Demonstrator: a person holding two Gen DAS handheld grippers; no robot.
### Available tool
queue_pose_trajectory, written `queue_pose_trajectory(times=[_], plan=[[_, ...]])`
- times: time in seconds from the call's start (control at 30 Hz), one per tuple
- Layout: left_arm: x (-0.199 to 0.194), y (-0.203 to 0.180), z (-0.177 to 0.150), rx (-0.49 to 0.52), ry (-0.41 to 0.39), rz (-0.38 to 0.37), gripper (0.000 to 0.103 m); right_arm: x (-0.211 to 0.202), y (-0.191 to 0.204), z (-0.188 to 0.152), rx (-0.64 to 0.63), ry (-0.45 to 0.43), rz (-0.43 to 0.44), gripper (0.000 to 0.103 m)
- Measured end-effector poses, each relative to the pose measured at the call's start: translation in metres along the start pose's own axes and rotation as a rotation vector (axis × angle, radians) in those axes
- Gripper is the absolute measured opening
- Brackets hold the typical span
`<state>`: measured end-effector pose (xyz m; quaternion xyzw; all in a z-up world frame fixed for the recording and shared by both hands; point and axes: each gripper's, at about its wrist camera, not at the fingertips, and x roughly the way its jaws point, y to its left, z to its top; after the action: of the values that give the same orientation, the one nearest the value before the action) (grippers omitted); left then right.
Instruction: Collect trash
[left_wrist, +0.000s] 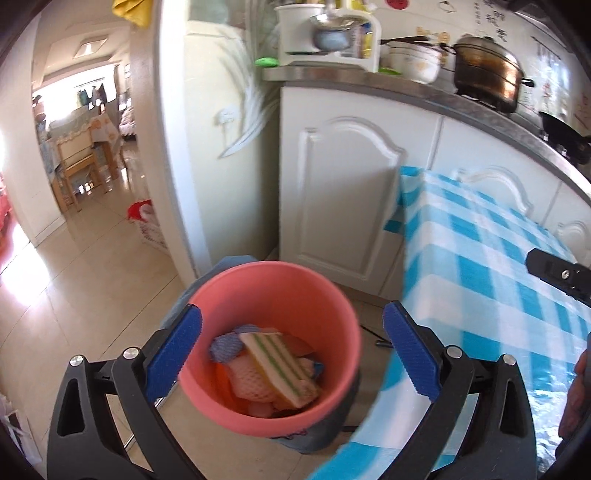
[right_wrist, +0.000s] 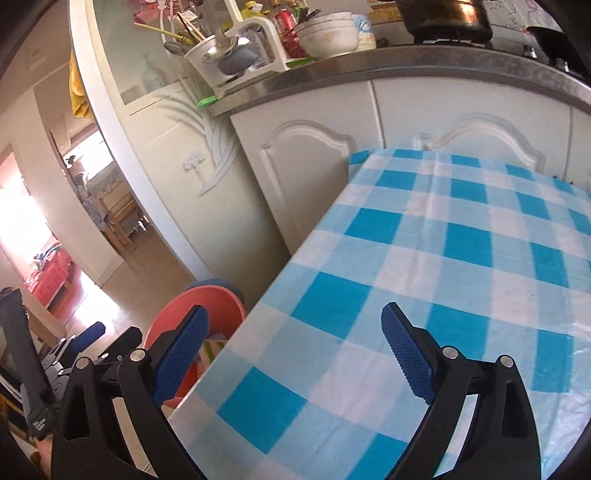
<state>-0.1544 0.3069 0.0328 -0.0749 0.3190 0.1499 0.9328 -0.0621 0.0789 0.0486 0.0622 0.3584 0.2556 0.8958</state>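
Observation:
A pink bin (left_wrist: 273, 280) stands on the floor beside the table and holds trash: a striped sponge (left_wrist: 280, 363), pink foam netting (left_wrist: 251, 380) and a purple net (left_wrist: 225, 347). My left gripper (left_wrist: 291, 354) hangs above the bin, open, with nothing between its blue pads (left_wrist: 177, 354). My right gripper (right_wrist: 295, 354) is open and empty over the left edge of the blue checked tablecloth (right_wrist: 443, 258). The bin (right_wrist: 218, 299) shows at lower left in the right wrist view, partly hidden behind one of its fingers (right_wrist: 181, 354). The right gripper's black tip (left_wrist: 557, 275) enters the left wrist view at the right.
White kitchen cabinets (left_wrist: 343, 184) with a grey counter (left_wrist: 480, 107) carrying pots and bowls stand behind the table. A doorway (left_wrist: 81, 147) at left opens onto a tiled floor and a room with chairs. The left gripper (right_wrist: 88, 334) is seen at lower left of the right wrist view.

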Motion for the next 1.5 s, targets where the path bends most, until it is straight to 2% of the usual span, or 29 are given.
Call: queue_pose_trajectory(times=[0.23, 0.5, 0.73, 0.97, 1.17, 1.5], plan=[[-0.026, -0.058, 0.001, 0.090, -0.026, -0.102, 0.099, -0.045, -0.037, -0.014, 0.027, -0.056, -0.110, 0.094], [-0.051, -0.124, 0.005, 0.193, -0.053, -0.186, 0.099, -0.098, -0.079, -0.031, 0.074, -0.122, -0.231, 0.094], [-0.065, -0.177, 0.005, 0.264, -0.040, -0.256, 0.099, -0.142, -0.116, -0.047, 0.136, -0.179, -0.310, 0.094], [-0.074, -0.224, 0.003, 0.309, -0.035, -0.315, 0.099, -0.183, -0.147, -0.061, 0.184, -0.239, -0.403, 0.094], [-0.084, -0.251, 0.008, 0.304, -0.045, -0.360, 0.099, -0.217, -0.167, -0.069, 0.215, -0.297, -0.477, 0.094], [-0.121, -0.293, 0.019, 0.326, -0.117, -0.431, 0.099, -0.269, -0.177, -0.071, 0.233, -0.406, -0.546, 0.095]])
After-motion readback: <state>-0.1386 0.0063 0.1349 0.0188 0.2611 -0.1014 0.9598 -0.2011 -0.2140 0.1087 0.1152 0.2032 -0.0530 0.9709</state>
